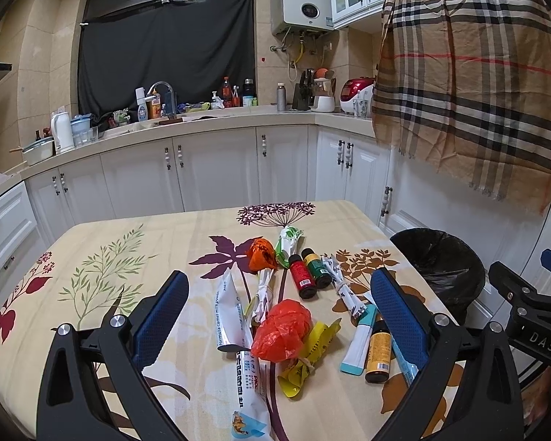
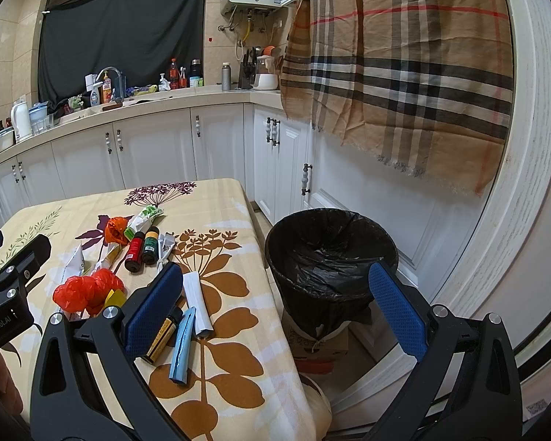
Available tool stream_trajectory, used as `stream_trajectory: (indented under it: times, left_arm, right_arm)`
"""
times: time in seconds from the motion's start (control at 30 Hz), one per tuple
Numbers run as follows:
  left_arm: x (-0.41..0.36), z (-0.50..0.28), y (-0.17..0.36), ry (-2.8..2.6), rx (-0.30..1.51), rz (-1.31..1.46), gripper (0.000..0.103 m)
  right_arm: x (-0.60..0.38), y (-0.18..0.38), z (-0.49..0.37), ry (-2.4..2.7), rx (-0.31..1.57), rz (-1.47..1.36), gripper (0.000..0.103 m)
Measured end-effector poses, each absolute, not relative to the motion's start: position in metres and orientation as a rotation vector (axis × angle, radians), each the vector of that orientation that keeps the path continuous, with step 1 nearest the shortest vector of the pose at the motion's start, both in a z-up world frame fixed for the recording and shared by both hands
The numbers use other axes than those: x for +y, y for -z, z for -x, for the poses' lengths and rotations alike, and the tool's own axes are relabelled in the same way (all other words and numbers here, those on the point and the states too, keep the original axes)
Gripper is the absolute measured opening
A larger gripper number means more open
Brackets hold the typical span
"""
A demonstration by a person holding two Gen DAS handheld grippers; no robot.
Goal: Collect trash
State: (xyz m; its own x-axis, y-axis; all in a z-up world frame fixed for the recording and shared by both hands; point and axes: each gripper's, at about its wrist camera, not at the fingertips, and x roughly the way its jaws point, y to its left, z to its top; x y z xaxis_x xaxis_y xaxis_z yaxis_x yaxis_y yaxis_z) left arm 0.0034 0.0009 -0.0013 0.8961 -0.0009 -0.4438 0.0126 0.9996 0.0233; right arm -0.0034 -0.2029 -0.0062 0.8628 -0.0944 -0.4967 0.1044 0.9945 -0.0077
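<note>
A table (image 1: 103, 242) with a flowery cloth sits in a kitchen, and trash lies all over it. Going from left to right, the left gripper (image 1: 281, 316) hangs over the table with its two blue fingers wide apart and nothing between them. Under it lies a long white packet (image 1: 227, 316). Next to that is a crumpled orange bag (image 1: 281, 330) resting on a yellow wrapper (image 1: 308, 356). Farther back are a smaller orange wrapper (image 1: 261, 255) and a green and white wrapper (image 1: 288, 240). Beside them lie a red bottle (image 1: 302, 275) and a green bottle (image 1: 316, 267), side by side and touching. A twisted white wrapper (image 1: 343, 286) lies just right of them. Closer in are a light blue tube (image 1: 358, 341) and a brown bottle (image 1: 378, 352) with a yellow label, close together.

The right gripper (image 2: 275, 312) is also open and holds nothing. Its left finger hangs over the table edge near the brown bottle, and its right finger is over by the bin. A rolled white paper (image 2: 198, 305) lies just beside that left finger.

The black trash bin (image 2: 330, 268) stands on the floor just past the right side of the table, lined with a black bag. A checked cloth (image 2: 404, 66) hangs above it. White cupboards (image 1: 216, 169) stand behind.
</note>
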Motion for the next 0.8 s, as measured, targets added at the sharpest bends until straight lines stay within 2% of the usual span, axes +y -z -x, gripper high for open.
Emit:
stream_trajectory:
  times: [0.8]
  left_arm:
    - [0.0037, -0.0001, 0.0055, 0.009, 0.463, -0.025, 0.097]
  right_arm:
    - [-0.2029, 0.0063, 0.0035, 0.105, 0.519, -0.020, 0.099]
